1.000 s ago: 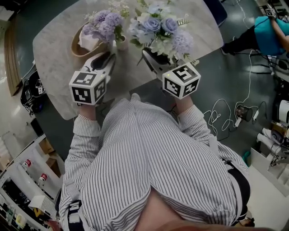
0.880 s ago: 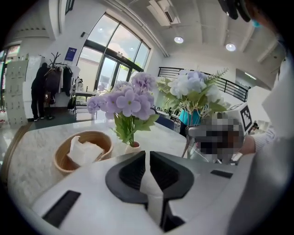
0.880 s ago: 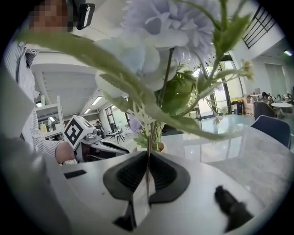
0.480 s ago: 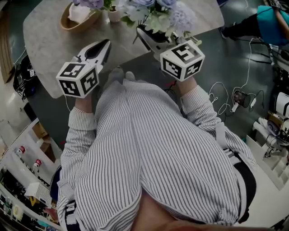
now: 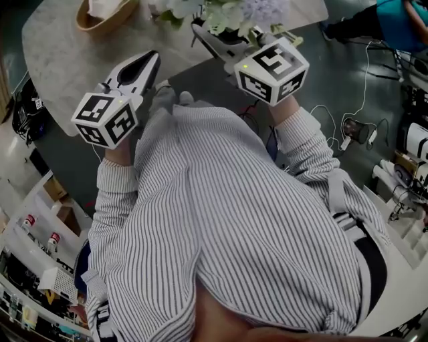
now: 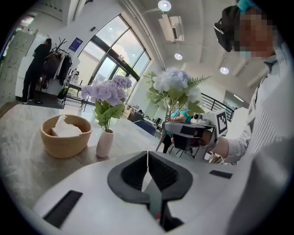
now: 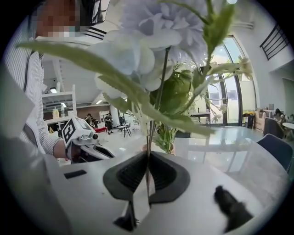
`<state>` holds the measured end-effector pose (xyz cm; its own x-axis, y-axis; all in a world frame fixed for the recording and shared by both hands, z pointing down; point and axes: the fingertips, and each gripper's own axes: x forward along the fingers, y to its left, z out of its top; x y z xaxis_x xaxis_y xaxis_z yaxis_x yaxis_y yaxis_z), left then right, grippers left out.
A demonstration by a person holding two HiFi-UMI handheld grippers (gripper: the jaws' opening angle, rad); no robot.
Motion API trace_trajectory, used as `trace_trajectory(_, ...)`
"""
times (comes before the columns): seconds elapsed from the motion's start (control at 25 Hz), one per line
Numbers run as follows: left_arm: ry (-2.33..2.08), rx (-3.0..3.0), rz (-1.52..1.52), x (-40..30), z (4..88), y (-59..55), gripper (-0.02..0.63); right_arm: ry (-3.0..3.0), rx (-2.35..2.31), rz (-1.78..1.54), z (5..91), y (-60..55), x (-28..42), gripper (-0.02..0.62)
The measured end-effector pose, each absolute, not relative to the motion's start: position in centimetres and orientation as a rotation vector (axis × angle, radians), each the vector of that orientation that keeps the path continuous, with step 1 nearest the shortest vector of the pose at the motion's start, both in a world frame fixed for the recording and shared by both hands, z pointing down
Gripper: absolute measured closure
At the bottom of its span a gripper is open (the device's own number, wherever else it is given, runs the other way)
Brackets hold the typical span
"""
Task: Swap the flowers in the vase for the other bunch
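Observation:
In the left gripper view a small pale vase stands on the marble table with a purple bunch in it. My left gripper is shut and empty, drawn back from the vase over the table's near part. My right gripper is shut on the thin stems of the other bunch, pale blue flowers with green leaves, held upright above the table's near edge. The vase is mostly hidden behind those stems in the right gripper view.
A tan bowl with white paper in it stands left of the vase. The person's striped shirt fills the middle of the head view. Cables lie on the floor to the right; another person is far right.
Both grippers have pulled back toward the person, away from the vase. The left jaws, slightly apart near the vase before, are closed with nothing in them. The right one still carries its bunch.

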<state>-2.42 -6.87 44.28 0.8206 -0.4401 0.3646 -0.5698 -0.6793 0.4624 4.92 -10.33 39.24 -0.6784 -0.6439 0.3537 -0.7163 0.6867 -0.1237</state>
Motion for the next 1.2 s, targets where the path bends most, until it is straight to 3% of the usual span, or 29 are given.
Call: trace_trajectory(1.2, -0.675, 2.390, 0.286, -0.7, 46.3, -7.4, 0.586, -2.596, 1.040, 0.295, 39.4, -11.0, 5.2, 0.566)
